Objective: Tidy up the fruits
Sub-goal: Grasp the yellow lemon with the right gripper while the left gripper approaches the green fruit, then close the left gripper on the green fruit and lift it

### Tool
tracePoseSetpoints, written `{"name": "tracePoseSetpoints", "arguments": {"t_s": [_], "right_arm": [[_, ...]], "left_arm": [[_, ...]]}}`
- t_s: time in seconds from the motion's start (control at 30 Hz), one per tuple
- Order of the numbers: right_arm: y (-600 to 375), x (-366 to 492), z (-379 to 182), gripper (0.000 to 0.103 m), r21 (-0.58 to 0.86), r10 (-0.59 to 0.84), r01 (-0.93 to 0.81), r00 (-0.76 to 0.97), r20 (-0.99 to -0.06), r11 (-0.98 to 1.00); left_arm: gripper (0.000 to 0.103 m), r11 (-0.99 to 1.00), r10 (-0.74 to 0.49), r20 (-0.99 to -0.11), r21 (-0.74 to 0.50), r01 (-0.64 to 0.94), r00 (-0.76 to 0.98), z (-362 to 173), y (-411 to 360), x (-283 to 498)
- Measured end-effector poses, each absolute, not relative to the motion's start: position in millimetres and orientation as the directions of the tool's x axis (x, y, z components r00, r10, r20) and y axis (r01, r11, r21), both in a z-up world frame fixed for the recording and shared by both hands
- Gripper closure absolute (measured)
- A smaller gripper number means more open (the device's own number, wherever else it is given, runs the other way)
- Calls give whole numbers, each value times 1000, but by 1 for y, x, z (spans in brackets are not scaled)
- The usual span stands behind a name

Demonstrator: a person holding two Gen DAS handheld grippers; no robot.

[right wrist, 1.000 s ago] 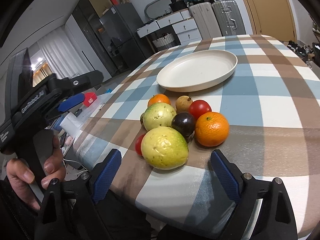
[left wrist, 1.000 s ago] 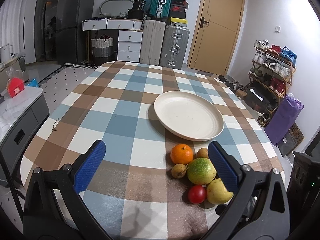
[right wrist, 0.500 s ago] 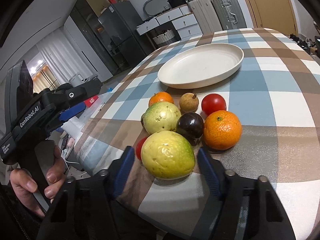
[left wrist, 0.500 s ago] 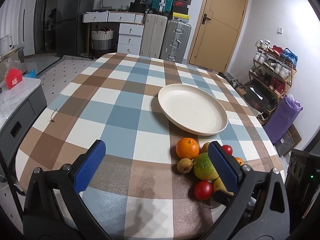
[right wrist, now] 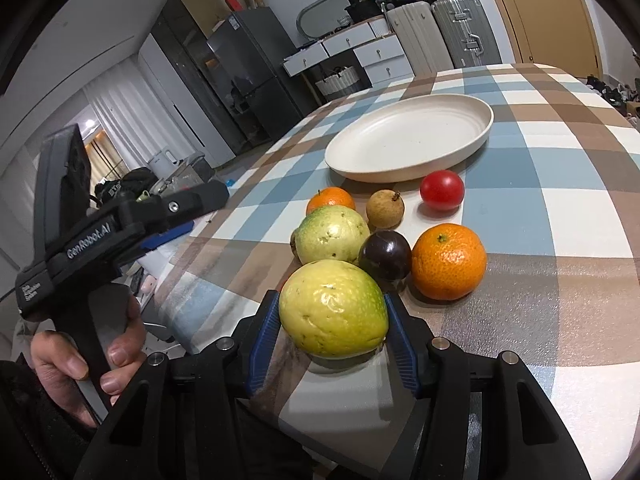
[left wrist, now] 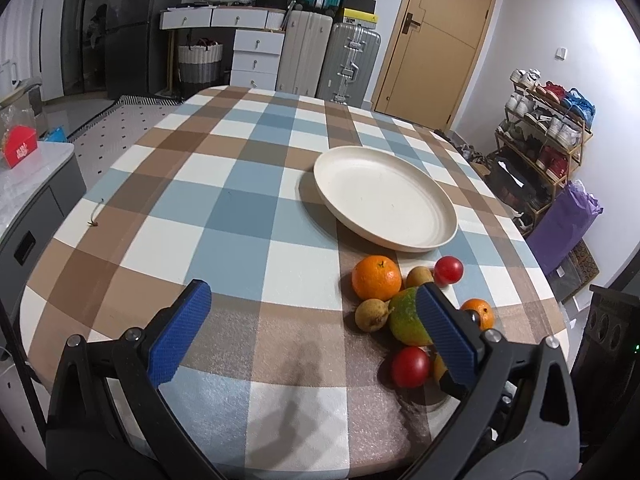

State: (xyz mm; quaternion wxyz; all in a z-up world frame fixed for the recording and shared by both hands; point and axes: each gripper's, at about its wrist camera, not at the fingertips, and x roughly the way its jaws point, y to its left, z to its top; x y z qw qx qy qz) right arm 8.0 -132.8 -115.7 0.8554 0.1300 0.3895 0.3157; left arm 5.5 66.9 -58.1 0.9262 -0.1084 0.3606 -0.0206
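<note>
1. R gripper (right wrist: 334, 330), bottom centre of the right wrist view: blue fingers (right wrist: 266, 336) have just closed in and are clenched on the near yellow-green guava (right wrist: 334, 308), one pad on each side. Fruit sits at the near desk edge.
2. L gripper (left wrist: 316, 330), bottom of the left wrist view: fingers spread wide, nothing between them, only checked desk (left wrist: 224, 208) behind. Person's hand (right wrist: 80, 356) on its handle at lower left of the right wrist view.
3. Fruit count, right wrist view: 2 guavas (2nd guava (right wrist: 334, 234) just behind the gripped one), 2 oranges (big orange (right wrist: 448, 262) right of centre, small orange (right wrist: 330, 200) further back), 1 dark purple fruit (right wrist: 385, 255) touching the big orange, 1 brown longan (right wrist: 385, 209), 1 red tomato (right wrist: 442, 190).
4. Left wrist view adds a 2nd tomato (left wrist: 411, 367) and a 2nd longan (left wrist: 371, 315), lower right.
5. 1 cream plate (right wrist: 472, 140), upper centre, empty, just beyond the pile.
</note>
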Motion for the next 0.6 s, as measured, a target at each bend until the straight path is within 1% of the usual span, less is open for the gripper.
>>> {"name": "tracePoseSetpoints", "arguments": {"t_s": [0.3,0.6], "right_arm": [[-144,1,-113,51,500,669,-445,509,-541,743],[-146,-3,-117,51,500,674,-452,499,-544,739]], "left_arm": [[1,954,-220,-706,-298,-1,674,-72,58,13],[1,906,-357,-735,-423,21,576,-89,42,28]]}}
